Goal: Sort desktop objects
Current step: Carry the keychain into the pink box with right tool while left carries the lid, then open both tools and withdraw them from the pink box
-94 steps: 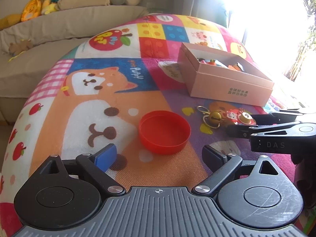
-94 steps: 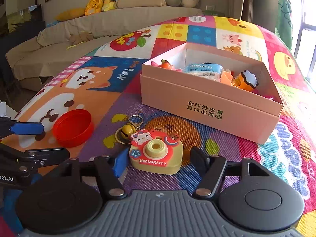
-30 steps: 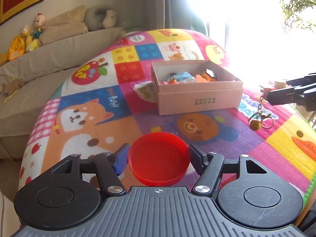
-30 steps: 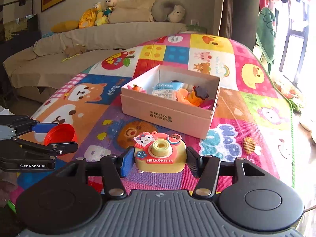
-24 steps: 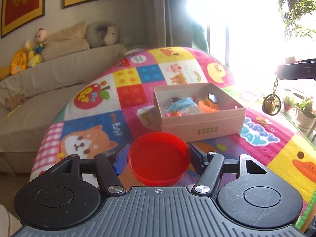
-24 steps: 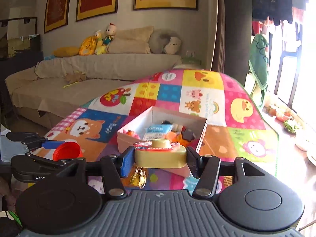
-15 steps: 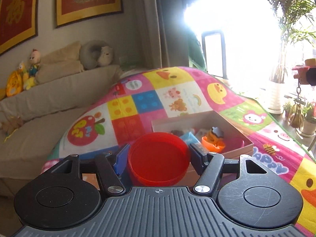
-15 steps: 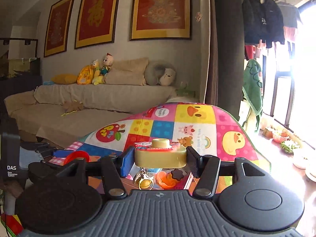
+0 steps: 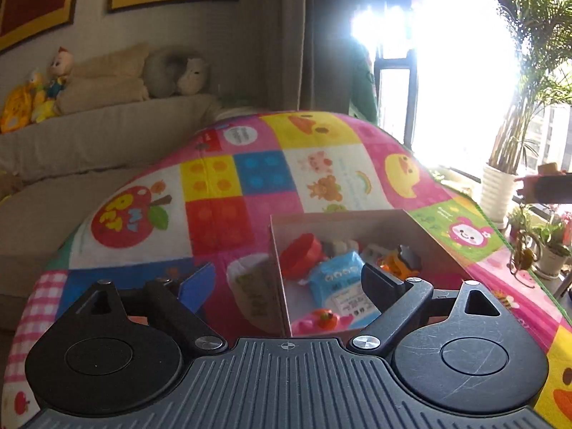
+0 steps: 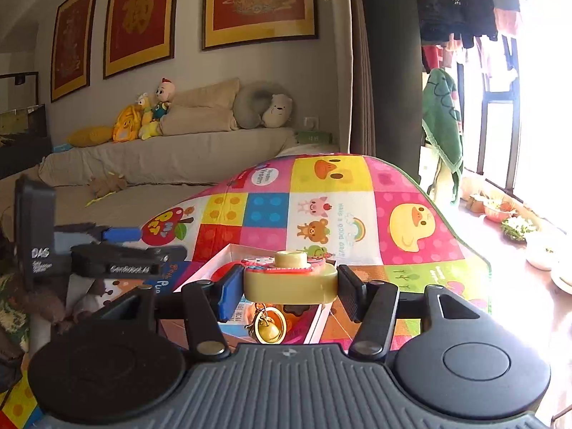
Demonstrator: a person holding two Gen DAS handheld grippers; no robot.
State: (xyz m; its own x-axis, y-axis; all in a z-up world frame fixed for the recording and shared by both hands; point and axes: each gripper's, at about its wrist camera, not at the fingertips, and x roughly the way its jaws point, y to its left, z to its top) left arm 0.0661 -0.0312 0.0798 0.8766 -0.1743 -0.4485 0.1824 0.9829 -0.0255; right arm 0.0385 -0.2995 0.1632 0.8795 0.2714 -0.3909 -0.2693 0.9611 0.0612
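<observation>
Covering the table, a colourful patchwork cartoon mat [image 9: 321, 178] carries an open pink cardboard box [image 9: 357, 220] in which a round red plastic lid [image 9: 300, 255] lies tilted at the far left corner. Left gripper [image 9: 286, 282] hovers above the box's near left wall, jaws wide and empty. Right gripper [image 10: 289, 289] holds a yellow toy camera keychain [image 10: 291, 282] in its jaws above the box, its gold bell [image 10: 266, 329] dangling below.

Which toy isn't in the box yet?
The yellow camera keychain, clamped in the right gripper above the pink box; the red lid already lies inside.
</observation>
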